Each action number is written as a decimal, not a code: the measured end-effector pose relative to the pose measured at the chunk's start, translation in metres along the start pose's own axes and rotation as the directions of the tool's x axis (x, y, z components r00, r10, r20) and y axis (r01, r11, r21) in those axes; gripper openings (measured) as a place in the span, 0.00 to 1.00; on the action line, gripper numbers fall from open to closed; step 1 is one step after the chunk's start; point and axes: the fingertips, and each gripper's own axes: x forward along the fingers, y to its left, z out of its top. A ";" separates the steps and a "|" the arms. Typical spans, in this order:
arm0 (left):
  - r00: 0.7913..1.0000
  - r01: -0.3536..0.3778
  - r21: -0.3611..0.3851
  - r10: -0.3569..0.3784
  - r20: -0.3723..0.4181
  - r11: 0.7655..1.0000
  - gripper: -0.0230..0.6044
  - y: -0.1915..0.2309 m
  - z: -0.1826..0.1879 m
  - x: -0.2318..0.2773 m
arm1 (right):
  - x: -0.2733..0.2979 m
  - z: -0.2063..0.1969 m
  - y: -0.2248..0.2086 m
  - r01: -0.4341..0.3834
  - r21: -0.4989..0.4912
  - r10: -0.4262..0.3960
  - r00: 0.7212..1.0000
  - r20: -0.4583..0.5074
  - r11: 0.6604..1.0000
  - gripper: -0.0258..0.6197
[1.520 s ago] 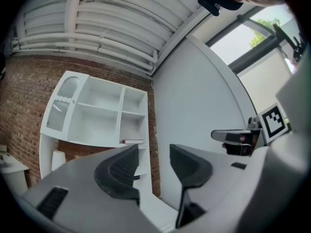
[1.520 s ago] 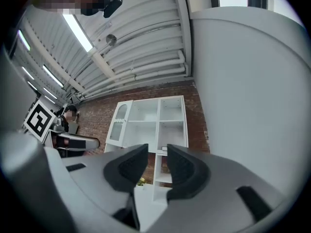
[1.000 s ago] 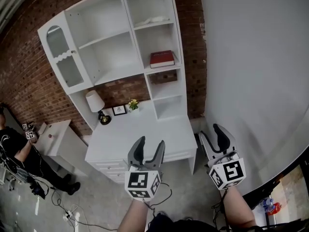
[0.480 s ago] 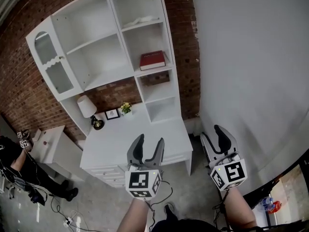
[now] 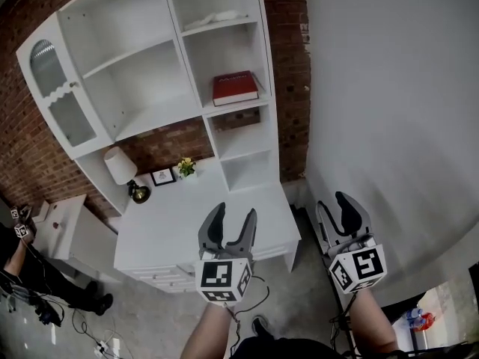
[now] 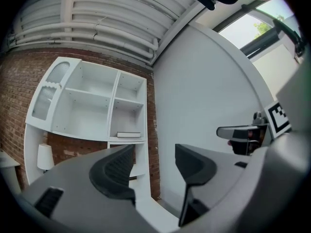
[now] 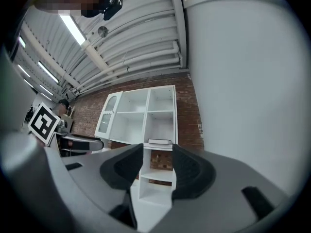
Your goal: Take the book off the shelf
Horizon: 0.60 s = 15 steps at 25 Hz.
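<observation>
White shelf unit (image 5: 150, 58) over desk (image 5: 202, 226); red book (image 5: 234, 88) in right column; two tools, both empty.

Shelf unit: backs on brick wall (image 5: 30, 155), right edge near grey wall (image 5: 389, 88), all right-column compartments open at the front. Desk: front edge and right front corner free, floor (image 5: 299, 305) open before them. Left tool (image 5: 233, 214): over the desk's front edge in the head view, jaws apart, nothing between them. Right tool (image 5: 334, 204): past the desk's right front corner, jaws apart and just been closing a little, nothing between them. Book: lies flat in the second compartment down, long axis side to side across it, free space above, well apart from both tools. Compartment above: pale flat item (image 5: 217, 19). Desk's back edge: lamp (image 5: 120, 167), framed picture (image 5: 163, 176), small flowers (image 5: 185, 167).
</observation>
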 end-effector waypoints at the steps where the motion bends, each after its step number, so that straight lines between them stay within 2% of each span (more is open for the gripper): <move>1: 1.000 0.005 -0.003 -0.005 0.000 1.000 0.44 0.007 -0.003 0.007 | 0.009 -0.002 0.000 0.004 -0.002 -0.004 1.000 -0.002 1.000 0.30; 7: 0.999 0.034 -0.035 -0.033 0.009 0.999 0.44 0.046 -0.012 0.046 | 0.055 -0.006 0.005 0.030 -0.036 -0.031 0.999 -0.019 0.999 0.29; 12: 0.998 0.057 -0.031 -0.057 0.017 0.998 0.44 0.077 -0.016 0.070 | 0.092 -0.016 0.011 0.058 -0.042 -0.060 0.997 -0.043 0.997 0.28; 15: 0.999 0.055 -0.055 -0.055 0.001 0.997 0.44 0.098 -0.029 0.080 | 0.112 -0.026 0.023 0.053 -0.085 -0.058 0.996 -0.060 0.995 0.28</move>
